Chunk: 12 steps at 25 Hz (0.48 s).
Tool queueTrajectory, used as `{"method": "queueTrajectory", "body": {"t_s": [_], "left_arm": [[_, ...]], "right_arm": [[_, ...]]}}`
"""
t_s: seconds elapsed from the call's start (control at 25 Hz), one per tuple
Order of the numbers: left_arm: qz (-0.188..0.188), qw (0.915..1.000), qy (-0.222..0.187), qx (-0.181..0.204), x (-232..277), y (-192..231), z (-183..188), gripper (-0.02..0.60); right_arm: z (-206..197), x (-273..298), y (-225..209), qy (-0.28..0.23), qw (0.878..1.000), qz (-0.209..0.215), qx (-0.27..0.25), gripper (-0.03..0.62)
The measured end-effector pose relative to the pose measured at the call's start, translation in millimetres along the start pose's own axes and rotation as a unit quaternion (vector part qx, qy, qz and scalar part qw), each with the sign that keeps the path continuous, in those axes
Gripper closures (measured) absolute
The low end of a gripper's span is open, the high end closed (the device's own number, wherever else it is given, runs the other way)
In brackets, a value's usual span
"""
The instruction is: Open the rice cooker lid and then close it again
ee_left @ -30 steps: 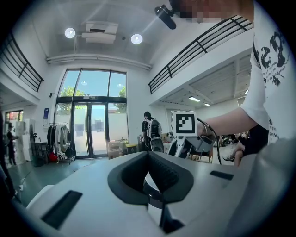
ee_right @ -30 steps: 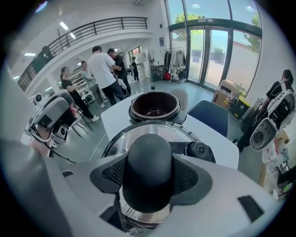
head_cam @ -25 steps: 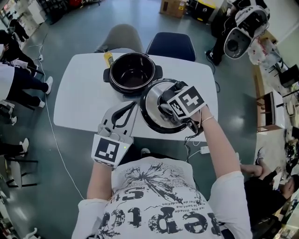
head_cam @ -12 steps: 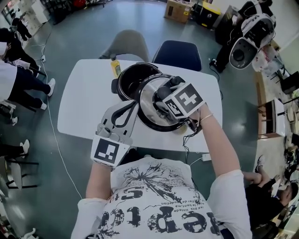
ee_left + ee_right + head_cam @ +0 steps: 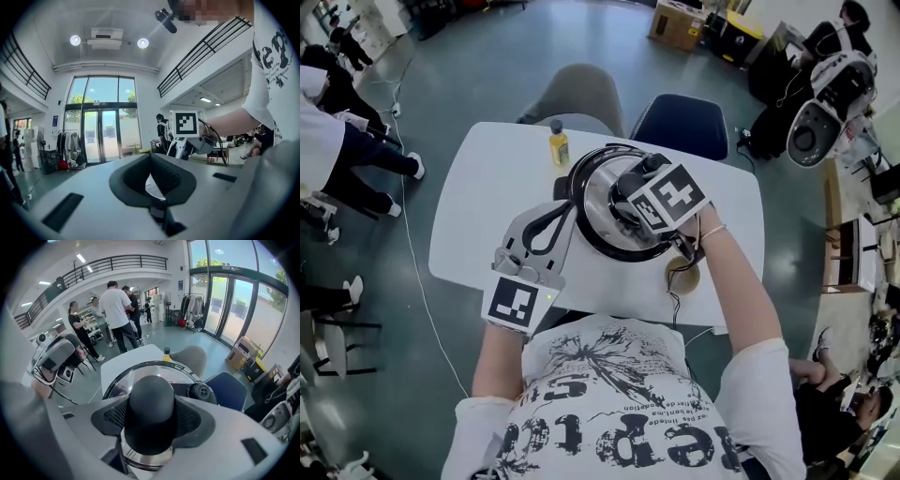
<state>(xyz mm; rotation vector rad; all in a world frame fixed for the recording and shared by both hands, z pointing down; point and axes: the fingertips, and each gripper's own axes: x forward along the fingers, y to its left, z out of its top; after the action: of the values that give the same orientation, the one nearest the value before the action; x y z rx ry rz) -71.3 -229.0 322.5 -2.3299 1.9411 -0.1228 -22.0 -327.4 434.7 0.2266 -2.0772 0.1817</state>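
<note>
Most of the rice cooker (image 5: 566, 185) hides under the lid (image 5: 598, 195); right fingers (image 5: 191, 420) clamp its knob (image 5: 151, 408), left fingers (image 5: 171, 176) closed.

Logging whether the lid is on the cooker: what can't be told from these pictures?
Cooker rim: head view, the lid covers it; seated or hovering unclear.
Lid centre: head view, the right tool on its knob hides it.
Bottle label: head view, too small.
</note>
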Motion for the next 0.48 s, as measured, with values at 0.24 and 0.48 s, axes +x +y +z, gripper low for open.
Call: {"method": "queueTrajectory", "body": {"t_s": [0.24,0.48], "left_arm": [[0.006,0.9999,0.007,-0.007,9,49,-20,0.568],[0.001,0.9999,0.009,-0.014,22,70,-30,0.568]], "right_arm": [[31,39,-13,0.015,1.000,-0.006,0.003,0.296],[35,62,-24,0.036,0.999,-0.019,0.001,0.295]]}}
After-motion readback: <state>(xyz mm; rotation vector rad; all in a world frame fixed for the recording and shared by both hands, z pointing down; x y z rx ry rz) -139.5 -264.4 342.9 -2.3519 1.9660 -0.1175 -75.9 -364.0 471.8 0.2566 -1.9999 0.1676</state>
